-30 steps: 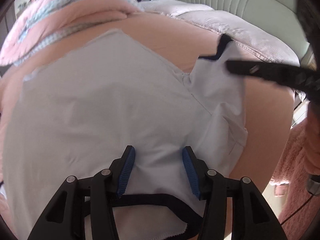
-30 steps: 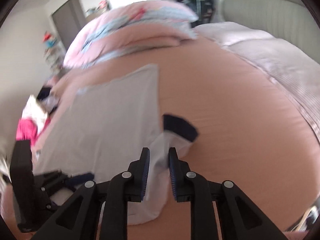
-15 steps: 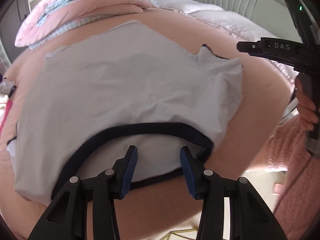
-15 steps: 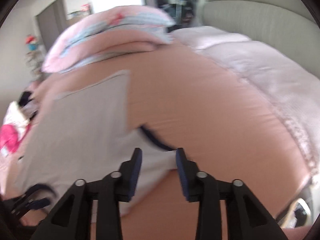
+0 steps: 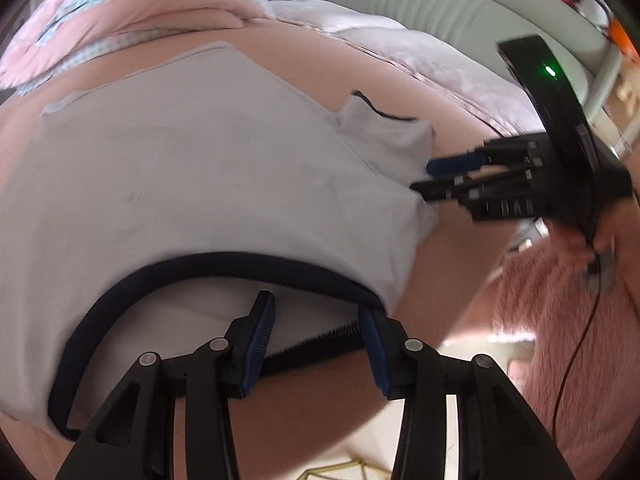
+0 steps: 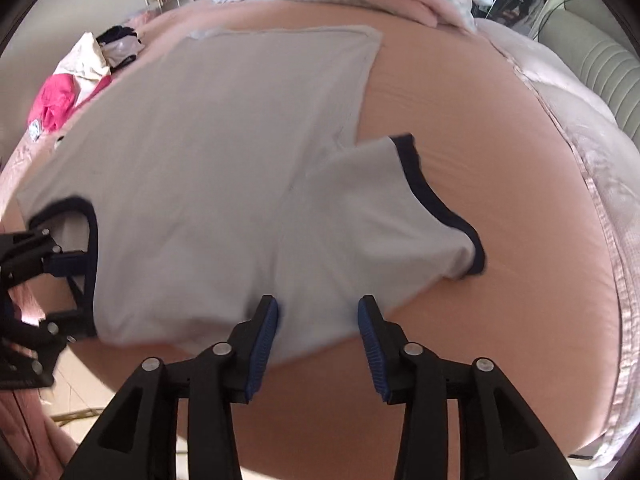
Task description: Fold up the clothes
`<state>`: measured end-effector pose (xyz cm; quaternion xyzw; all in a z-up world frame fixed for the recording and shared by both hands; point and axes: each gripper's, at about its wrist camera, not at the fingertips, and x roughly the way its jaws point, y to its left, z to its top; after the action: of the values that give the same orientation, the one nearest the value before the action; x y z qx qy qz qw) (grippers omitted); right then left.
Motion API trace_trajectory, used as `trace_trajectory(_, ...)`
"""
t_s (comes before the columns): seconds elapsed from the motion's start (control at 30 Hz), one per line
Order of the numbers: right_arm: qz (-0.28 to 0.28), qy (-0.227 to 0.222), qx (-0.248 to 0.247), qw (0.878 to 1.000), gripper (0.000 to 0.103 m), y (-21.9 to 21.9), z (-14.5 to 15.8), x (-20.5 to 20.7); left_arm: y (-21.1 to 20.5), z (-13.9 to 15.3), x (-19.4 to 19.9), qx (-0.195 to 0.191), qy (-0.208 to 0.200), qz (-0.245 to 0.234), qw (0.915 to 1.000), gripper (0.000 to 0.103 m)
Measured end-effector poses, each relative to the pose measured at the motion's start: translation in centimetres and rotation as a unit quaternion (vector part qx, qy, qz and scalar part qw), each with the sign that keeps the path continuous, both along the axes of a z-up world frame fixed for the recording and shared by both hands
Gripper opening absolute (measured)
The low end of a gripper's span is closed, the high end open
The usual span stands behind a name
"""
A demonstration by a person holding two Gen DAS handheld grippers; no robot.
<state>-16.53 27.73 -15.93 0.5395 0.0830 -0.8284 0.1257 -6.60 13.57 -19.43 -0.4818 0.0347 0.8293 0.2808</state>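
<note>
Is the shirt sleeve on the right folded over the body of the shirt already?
No, the sleeve lies spread out to the side on the pink sheet, its dark cuff off the shirt body.

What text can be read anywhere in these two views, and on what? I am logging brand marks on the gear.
"DAS": raised letters, blurred in this frame, on the black body of the right gripper, seen from the left wrist.
The shirt shows no print or label.
The pink garment at the bed's far edge has a small pale patch, too small to read.
Nothing else is legible.
</note>
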Motion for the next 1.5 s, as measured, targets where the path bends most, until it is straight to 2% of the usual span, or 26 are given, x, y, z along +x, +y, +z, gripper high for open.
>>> trace_trajectory(0.07,-0.034,-0.008,-0.022,0.999,0.045,1.5,0.3,0.0,-0.5,0.2,0.3,0.007,-0.009,-0.015,0.9998,0.039)
trace_trajectory(0.13,-0.053,0.014,-0.029,0.998,0.045,1.9,0.9,0.1,-1.2,0.8,0.2,0.051,-0.027,-0.017,0.9982,0.039)
trace_trajectory(0.2,-0.052,0.045,-0.059,0.996,0.045,1.3,1.8,0.1,-1.3,1.3,0.3,0.101,-0.037,-0.027,0.9939,0.039)
trace_trajectory(0.23,-0.049,0.051,-0.076,0.995,0.045,0.8,1.8,-0.1,-1.0,1.4,0.3,0.106,-0.035,-0.029,0.9933,0.039)
trace_trajectory(0.37,-0.057,0.031,-0.078,0.995,0.045,-0.4,0.4,-1.4,1.5,0.1,-0.2,0.066,-0.035,-0.037,0.9965,0.039)
trace_trajectory(0.4,-0.064,0.022,-0.075,0.995,0.045,-0.5,0.0,-1.7,1.8,-0.1,-0.3,0.067,-0.034,-0.036,0.9965,0.032)
trace_trajectory(0.43,-0.075,0.018,-0.082,0.994,0.045,-0.5,0.2,-1.5,1.8,0.0,-0.2,0.068,-0.029,-0.033,0.9967,0.013)
trace_trajectory(0.5,-0.084,0.015,-0.092,0.992,0.045,0.2,0.3,-1.0,1.9,0.2,0.0,0.071,-0.020,-0.029,0.9969,0.006)
trace_trajectory(0.53,-0.086,0.013,-0.094,0.992,0.045,0.6,0.4,-0.6,1.8,0.3,0.0,0.074,-0.018,-0.026,0.9967,0.006)
trace_trajectory(0.67,-0.076,-0.011,-0.071,0.994,0.045,1.4,-0.6,0.2,-1.2,1.3,-0.7,0.147,-0.035,-0.009,0.9885,0.005)
trace_trajectory(0.73,-0.053,-0.019,-0.050,0.997,0.047,1.5,-0.7,0.7,-1.5,1.3,-0.7,0.144,-0.045,-0.010,0.9885,0.005)
trace_trajectory(0.8,-0.018,-0.029,-0.012,0.999,0.060,1.1,-1.0,1.2,-1.8,1.3,-0.7,0.141,-0.055,-0.012,0.9884,0.005)
trace_trajectory(0.83,-0.010,-0.030,-0.001,0.999,0.063,1.2,-1.1,1.6,-1.9,1.3,-0.7,0.140,-0.060,-0.012,0.9883,0.005)
trace_trajectory(0.87,-0.013,-0.033,-0.001,0.999,0.063,1.5,-1.1,1.8,-1.9,1.1,-0.6,0.135,-0.066,-0.013,0.9886,0.005)
trace_trajectory(0.9,-0.023,-0.035,-0.011,0.999,0.063,1.9,-0.9,1.8,-1.3,0.3,-0.5,0.110,-0.077,-0.014,0.9908,0.006)
trace_trajectory(0.97,-0.045,-0.018,-0.028,0.998,0.063,2.6,-0.2,1.7,-0.2,-1.2,-0.2,0.072,-0.098,-0.010,0.9925,0.009)
trace_trajectory(1.0,-0.056,0.000,-0.035,0.998,0.063,2.6,0.2,1.8,-0.3,-1.0,-0.2,0.085,-0.103,-0.009,0.9910,0.015)
trace_trajectory(1.07,-0.062,0.033,-0.066,0.995,0.063,1.9,1.0,1.9,-0.4,-0.8,-0.2,0.110,-0.112,-0.007,0.9876,0.035)
trace_trajectory(1.1,-0.061,0.042,-0.075,0.994,0.063,1.4,1.1,2.0,-0.5,-0.4,-0.1,0.112,-0.118,-0.012,0.9866,0.052)
trace_trajectory(1.13,-0.050,0.038,-0.072,0.995,0.063,0.5,0.7,1.9,-0.6,-0.1,-0.1,0.115,-0.123,-0.016,0.9856,0.056)
trace_trajectory(1.17,-0.040,0.033,-0.070,0.996,0.063,-0.3,0.3,1.9,-0.8,0.3,-0.1,0.115,-0.126,-0.020,0.9851,0.056)
trace_trajectory(1.23,-0.013,-0.004,-0.018,1.000,0.063,-1.5,-1.9,2.3,-1.4,1.5,0.4,0.094,-0.086,-0.011,0.9918,0.056)
trace_trajectory(1.27,0.011,0.012,0.008,1.000,0.064,-1.8,-1.9,3.0,-1.7,2.2,0.7,0.083,-0.060,-0.003,0.9948,0.056)
trace_trajectory(1.33,0.030,-0.001,0.031,0.999,0.067,-1.2,-1.6,3.9,-1.8,3.2,0.4,0.067,-0.019,0.011,0.9975,0.055)
trace_trajectory(1.43,-0.020,-0.030,0.000,0.999,0.071,2.1,-1.9,4.3,-1.1,4.1,-0.7,0.046,0.030,0.027,0.9981,0.048)
trace_trajectory(1.5,-0.049,-0.020,-0.031,0.998,0.071,3.4,-1.3,4.1,0.5,3.4,-2.3,-0.005,0.050,0.035,0.9981,0.040)
